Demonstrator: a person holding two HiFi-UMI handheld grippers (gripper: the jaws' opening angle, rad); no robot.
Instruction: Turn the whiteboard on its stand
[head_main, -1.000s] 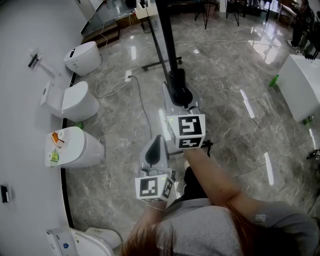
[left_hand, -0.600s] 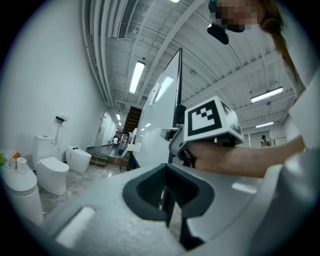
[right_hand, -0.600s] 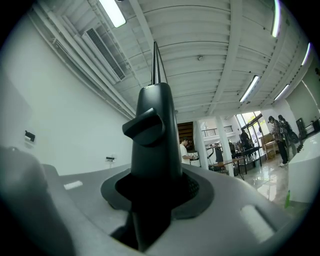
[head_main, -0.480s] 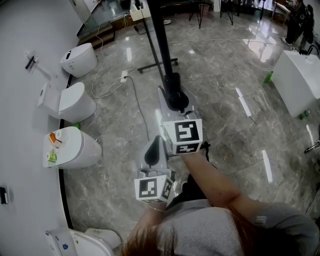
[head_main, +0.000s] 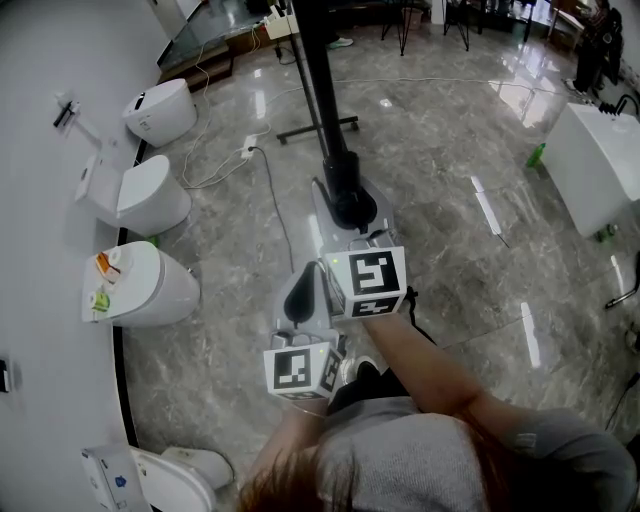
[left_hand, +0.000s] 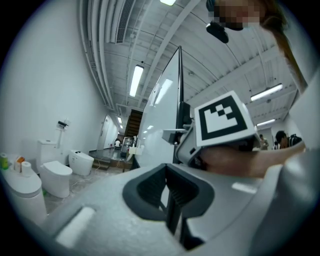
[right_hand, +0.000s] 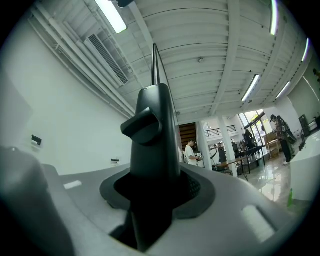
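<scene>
Your right gripper (head_main: 345, 200) clasps the whiteboard (head_main: 318, 80) by its black end edge, jaws just eased slightly wider. That edge has swung a little nearer you; the turn's barely begun. Left gripper (head_main: 312, 280) closed, empty, alongside.

A glossy grey marble floor (head_main: 450, 150) is throwing back streaks of light, and white toilets (head_main: 150, 195) are standing in a row along the plain white wall (head_main: 40, 200). Long strip lights (right_hand: 112, 15) are glowing on the ribbed white ceiling (right_hand: 210, 45), with daylight coming through tall windows (right_hand: 250, 122) at the far end.
</scene>
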